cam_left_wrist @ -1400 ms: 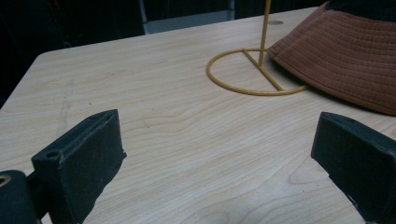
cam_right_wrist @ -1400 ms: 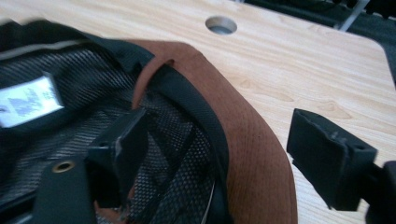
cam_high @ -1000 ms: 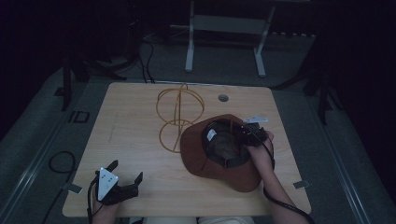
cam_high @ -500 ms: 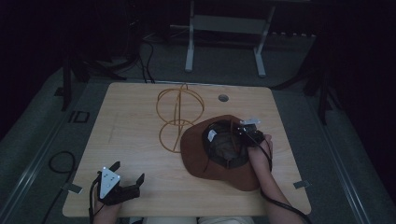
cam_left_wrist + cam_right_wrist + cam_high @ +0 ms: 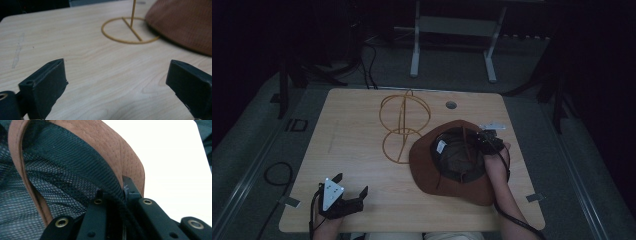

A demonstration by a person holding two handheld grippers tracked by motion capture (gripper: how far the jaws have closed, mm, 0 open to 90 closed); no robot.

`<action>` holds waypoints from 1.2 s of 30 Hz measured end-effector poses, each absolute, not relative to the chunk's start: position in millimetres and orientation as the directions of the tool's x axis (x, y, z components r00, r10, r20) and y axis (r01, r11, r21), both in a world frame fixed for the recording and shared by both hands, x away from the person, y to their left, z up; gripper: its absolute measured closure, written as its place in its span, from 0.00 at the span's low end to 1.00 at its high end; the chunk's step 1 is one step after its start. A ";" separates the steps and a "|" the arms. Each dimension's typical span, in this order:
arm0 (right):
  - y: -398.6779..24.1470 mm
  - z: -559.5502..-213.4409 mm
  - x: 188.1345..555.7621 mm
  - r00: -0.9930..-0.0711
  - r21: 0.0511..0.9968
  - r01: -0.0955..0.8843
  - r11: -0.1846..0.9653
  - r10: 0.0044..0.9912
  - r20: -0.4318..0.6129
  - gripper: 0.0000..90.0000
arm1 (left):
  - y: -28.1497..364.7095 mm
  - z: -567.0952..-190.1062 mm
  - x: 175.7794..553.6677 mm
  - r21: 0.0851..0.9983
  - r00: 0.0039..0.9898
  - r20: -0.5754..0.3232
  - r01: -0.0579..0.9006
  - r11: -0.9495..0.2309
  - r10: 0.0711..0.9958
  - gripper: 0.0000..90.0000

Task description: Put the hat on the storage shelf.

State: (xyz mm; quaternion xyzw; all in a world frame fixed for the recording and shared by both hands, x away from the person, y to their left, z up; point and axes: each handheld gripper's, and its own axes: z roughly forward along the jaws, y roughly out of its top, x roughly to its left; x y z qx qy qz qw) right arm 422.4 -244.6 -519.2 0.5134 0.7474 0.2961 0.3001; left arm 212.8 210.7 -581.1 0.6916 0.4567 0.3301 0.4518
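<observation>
A brown brimmed hat (image 5: 432,172) lies crown down on the wooden table (image 5: 352,130), its black mesh lining facing up. My right gripper (image 5: 483,140) is at the hat's far right side. Its jaws have just been closing, and in the right gripper view they (image 5: 113,192) pinch the edge of the mesh lining and brown rim (image 5: 117,147). A yellow wire stand (image 5: 404,120) of rings on a thin post stands just left of the hat. My left gripper (image 5: 351,183) rests near the front left edge, jaws wide apart (image 5: 120,82) over bare wood, facing the stand's base ring (image 5: 130,30) and hat (image 5: 185,22).
A round cable hole (image 5: 451,105) sits near the table's far edge. A white metal frame (image 5: 452,30) stands on the floor behind the table. A black cable loop (image 5: 272,172) lies on the floor at the left.
The right hand has shifted slightly at the hat's right rim, with the hat nudged a little. The left gripper has stayed where it was.
</observation>
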 end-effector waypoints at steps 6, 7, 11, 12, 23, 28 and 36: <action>-250.8 -499.3 411.8 -0.307 0.775 0.566 0.282 0.944 -0.119 0.93 | 200.3 -579.4 213.1 0.911 0.406 0.030 0.364 -0.192 0.913 0.04; -252.0 -496.4 410.2 -0.307 0.781 0.562 0.272 0.946 -0.108 0.93 | 198.1 -578.8 213.8 0.911 0.407 0.022 0.368 -0.186 0.913 0.04; -258.3 -480.9 399.6 -0.307 0.807 0.534 0.252 0.947 -0.093 0.93 | 188.5 -578.1 215.0 0.905 0.444 -0.006 0.384 -0.183 0.896 0.05; -260.1 -476.9 396.8 -0.309 0.816 0.524 0.246 0.947 -0.087 0.93 | 184.8 -576.8 215.3 0.903 0.454 -0.008 0.386 -0.189 0.891 0.05; -278.4 -444.9 364.8 -0.302 0.868 0.452 0.205 0.951 -0.067 0.93 | 126.2 -546.5 233.7 0.902 0.582 0.010 0.345 -0.259 0.813 0.05; -282.0 -443.3 352.8 -0.301 0.874 0.440 0.209 0.951 -0.075 0.93 | 99.8 -523.2 247.3 0.911 0.630 0.023 0.307 -0.276 0.777 0.06; -277.1 -453.1 345.6 -0.317 0.868 0.447 0.219 0.945 -0.076 0.93 | 55.8 -497.9 268.9 0.904 0.686 0.038 0.286 -0.317 0.727 0.06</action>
